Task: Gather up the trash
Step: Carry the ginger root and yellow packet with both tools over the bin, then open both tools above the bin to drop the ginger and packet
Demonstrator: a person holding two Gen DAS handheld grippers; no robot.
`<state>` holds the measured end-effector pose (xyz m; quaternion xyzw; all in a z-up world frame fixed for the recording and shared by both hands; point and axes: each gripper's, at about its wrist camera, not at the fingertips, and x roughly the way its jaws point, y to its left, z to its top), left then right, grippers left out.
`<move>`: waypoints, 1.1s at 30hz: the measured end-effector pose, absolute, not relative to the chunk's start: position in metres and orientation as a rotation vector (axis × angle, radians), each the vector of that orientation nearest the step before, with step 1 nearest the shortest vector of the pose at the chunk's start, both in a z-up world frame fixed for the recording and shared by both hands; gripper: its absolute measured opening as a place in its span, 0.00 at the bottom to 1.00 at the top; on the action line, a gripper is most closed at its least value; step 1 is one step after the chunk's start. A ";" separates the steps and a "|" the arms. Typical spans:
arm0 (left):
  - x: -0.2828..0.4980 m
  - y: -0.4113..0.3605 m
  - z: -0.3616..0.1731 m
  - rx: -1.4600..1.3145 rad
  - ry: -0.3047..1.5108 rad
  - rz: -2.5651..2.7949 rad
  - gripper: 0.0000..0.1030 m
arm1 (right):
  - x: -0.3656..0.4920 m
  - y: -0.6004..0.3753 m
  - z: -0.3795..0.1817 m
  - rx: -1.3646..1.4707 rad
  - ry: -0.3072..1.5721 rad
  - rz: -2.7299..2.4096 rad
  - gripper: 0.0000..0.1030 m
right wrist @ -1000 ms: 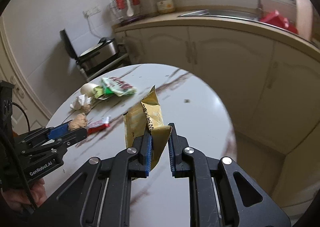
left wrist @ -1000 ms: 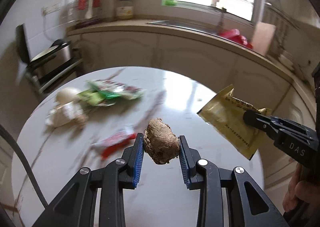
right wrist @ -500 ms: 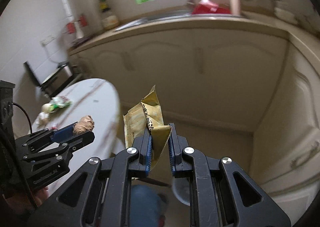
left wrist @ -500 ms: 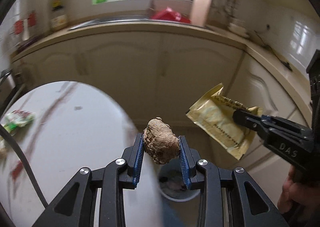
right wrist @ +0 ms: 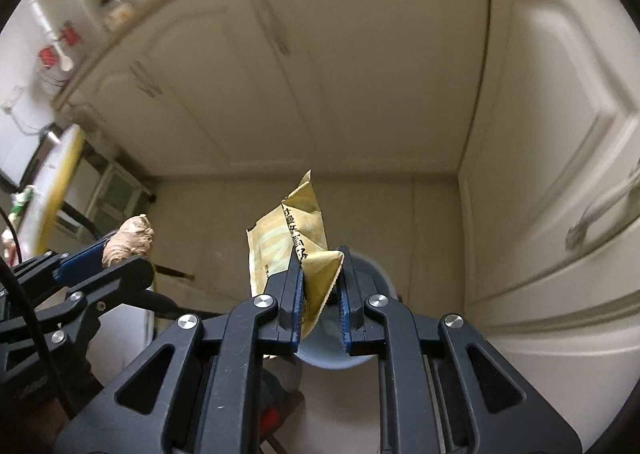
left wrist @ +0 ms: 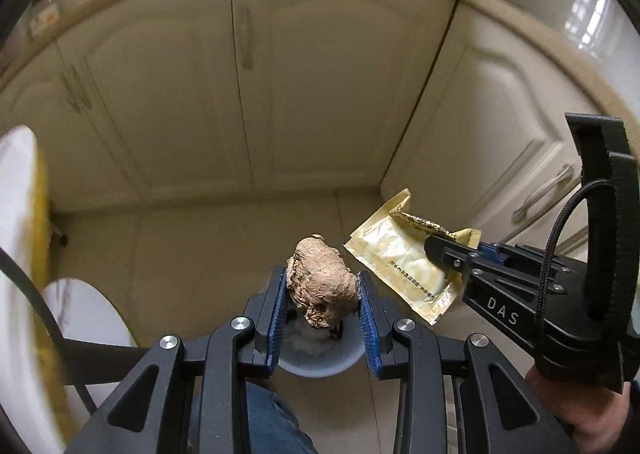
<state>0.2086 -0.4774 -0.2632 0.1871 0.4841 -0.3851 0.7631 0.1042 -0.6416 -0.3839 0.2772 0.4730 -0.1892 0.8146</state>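
My left gripper (left wrist: pixel 323 294) is shut on a lumpy brown piece of ginger (left wrist: pixel 322 286), held above a pale grey trash bin (left wrist: pixel 320 362) on the floor. The bin's inside shows white and dark scraps. To the right, my right gripper (left wrist: pixel 434 248) holds a gold snack wrapper (left wrist: pixel 400 266) by one end. In the right wrist view the right gripper (right wrist: pixel 320 290) is shut on the folded gold wrapper (right wrist: pixel 290 238), with the bin (right wrist: pixel 360 354) just beyond its fingers. The left gripper (right wrist: pixel 120 254) with the ginger (right wrist: pixel 128 240) is at the left.
Cream cabinet doors (left wrist: pixel 240 94) fill the corner behind the bin, with handled doors (right wrist: pixel 560 174) on the right. The round white table's yellow edge (left wrist: pixel 38 214) is at the far left. A person's jeans-clad leg (left wrist: pixel 272 422) is below, and a hand (left wrist: pixel 576 406) holds the right gripper.
Both grippers swung away from the table to the right and sank toward the floor, keeping the ginger and wrapper. The bin has come into view beneath them.
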 end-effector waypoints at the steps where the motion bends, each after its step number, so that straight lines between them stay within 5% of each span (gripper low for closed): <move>1: 0.212 -0.483 -0.276 0.411 1.082 -0.836 0.28 | 0.105 -0.644 -0.394 0.605 1.026 -0.405 0.14; 16: 0.256 -0.528 -0.355 0.418 1.261 -0.788 0.31 | 0.121 -0.655 -0.484 0.698 1.177 -0.394 0.15; 20: 0.262 -0.539 -0.363 0.434 1.262 -0.776 0.54 | 0.125 -0.656 -0.494 0.711 1.191 -0.402 0.24; 24: 0.267 -0.542 -0.365 0.421 1.254 -0.749 0.72 | 0.119 -0.661 -0.493 0.741 1.166 -0.421 0.58; 29: 0.259 -0.541 -0.366 0.420 1.235 -0.735 0.74 | 0.113 -0.667 -0.485 0.773 1.133 -0.428 0.94; 33: 0.250 -0.532 -0.361 0.416 1.201 -0.742 0.80 | 0.105 -0.671 -0.478 0.814 1.101 -0.450 1.00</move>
